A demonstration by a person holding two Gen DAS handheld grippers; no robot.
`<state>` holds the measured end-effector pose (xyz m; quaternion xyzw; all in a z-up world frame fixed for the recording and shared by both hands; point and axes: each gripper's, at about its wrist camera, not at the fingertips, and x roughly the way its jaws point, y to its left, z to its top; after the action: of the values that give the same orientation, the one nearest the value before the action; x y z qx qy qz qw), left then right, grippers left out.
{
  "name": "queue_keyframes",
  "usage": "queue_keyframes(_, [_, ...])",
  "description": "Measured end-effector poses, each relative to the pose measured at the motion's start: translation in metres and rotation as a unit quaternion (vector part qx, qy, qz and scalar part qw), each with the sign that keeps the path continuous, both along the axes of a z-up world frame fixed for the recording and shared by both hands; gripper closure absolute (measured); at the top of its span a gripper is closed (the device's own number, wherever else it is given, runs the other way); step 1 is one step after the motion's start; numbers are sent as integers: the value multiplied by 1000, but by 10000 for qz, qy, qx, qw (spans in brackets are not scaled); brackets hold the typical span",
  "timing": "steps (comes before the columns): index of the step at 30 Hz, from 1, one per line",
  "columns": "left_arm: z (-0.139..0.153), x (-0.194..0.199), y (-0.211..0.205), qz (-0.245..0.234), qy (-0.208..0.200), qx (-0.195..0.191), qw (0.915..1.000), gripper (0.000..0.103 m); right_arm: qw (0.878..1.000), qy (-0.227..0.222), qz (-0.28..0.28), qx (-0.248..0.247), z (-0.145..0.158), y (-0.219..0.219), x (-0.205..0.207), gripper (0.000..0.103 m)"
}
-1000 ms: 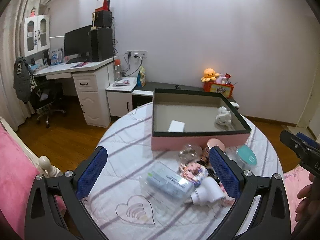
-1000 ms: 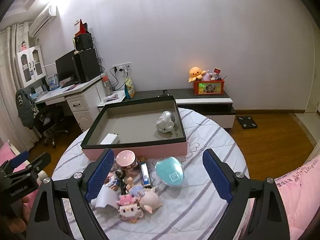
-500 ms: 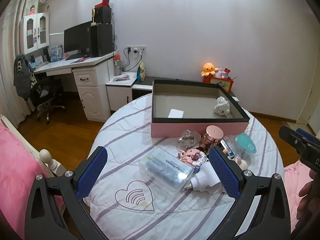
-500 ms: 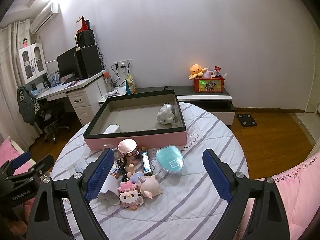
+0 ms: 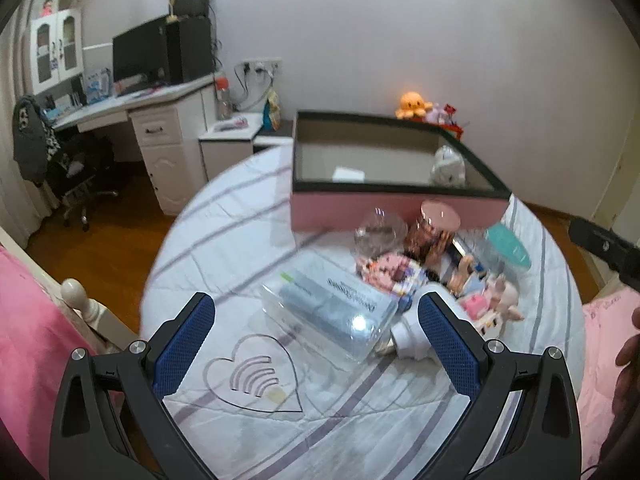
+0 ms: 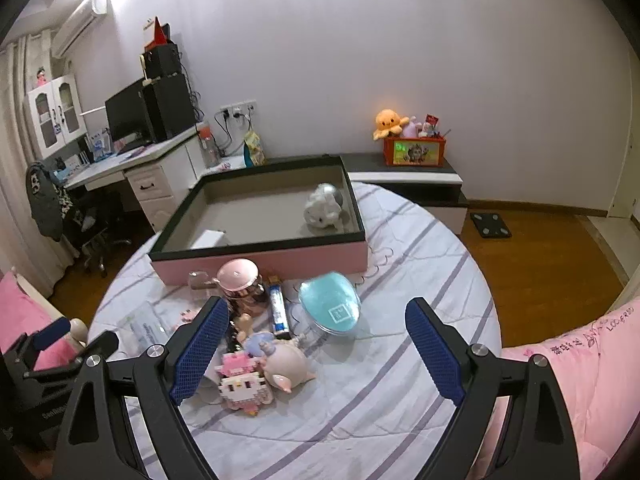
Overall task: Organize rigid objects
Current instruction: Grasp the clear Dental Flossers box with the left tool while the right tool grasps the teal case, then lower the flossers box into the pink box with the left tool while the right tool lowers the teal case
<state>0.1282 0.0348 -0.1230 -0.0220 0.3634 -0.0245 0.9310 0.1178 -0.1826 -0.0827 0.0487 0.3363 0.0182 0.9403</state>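
Observation:
A pink box with a dark rim (image 5: 396, 210) (image 6: 260, 258) stands at the far side of the round table. It holds a white block (image 6: 208, 238) and a grey plush toy (image 6: 326, 210). In front of it lies a pile: a clear pack of tubes (image 5: 332, 308), a pink-lidded jar (image 6: 240, 284), a teal case (image 6: 332, 308), a white plug (image 5: 412, 336), a pink block figure (image 6: 244, 380) and a pig figure (image 6: 286, 364). My left gripper (image 5: 316, 344) is open above the clear pack. My right gripper (image 6: 316, 352) is open above the figures.
The table carries a striped white cloth (image 6: 380, 400) with a heart print (image 5: 252, 376). Pink bedding (image 6: 580, 380) lies to the right and also to the left (image 5: 24, 320). A desk with a monitor (image 5: 140, 56) and a chair stand at the far left.
Both grippers have drawn back and lifted, so more of the table shows. The left view has shifted so the pile sits further right. Nothing on the table has moved.

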Motion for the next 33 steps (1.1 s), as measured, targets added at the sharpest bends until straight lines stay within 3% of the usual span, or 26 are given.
queue_keyframes(9, [-41,29,-7,-117,434,148,9989,0,9987,503,-87,-36,-34,-8,27,12])
queue_keyframes(28, [-51,60,9,-237,563,-158,9980,1,9913,1295,219,-17,-92,-11,97,12])
queue_keyframes(29, [-50,60,10,-215,544,-169,9981,1,9911,1311,249,-17,-94,-11,99,13])
queue_keyframes(33, [-45,59,12,-184,458,-137,9987,1,9913,1210,501,129,-90,-9,99,45])
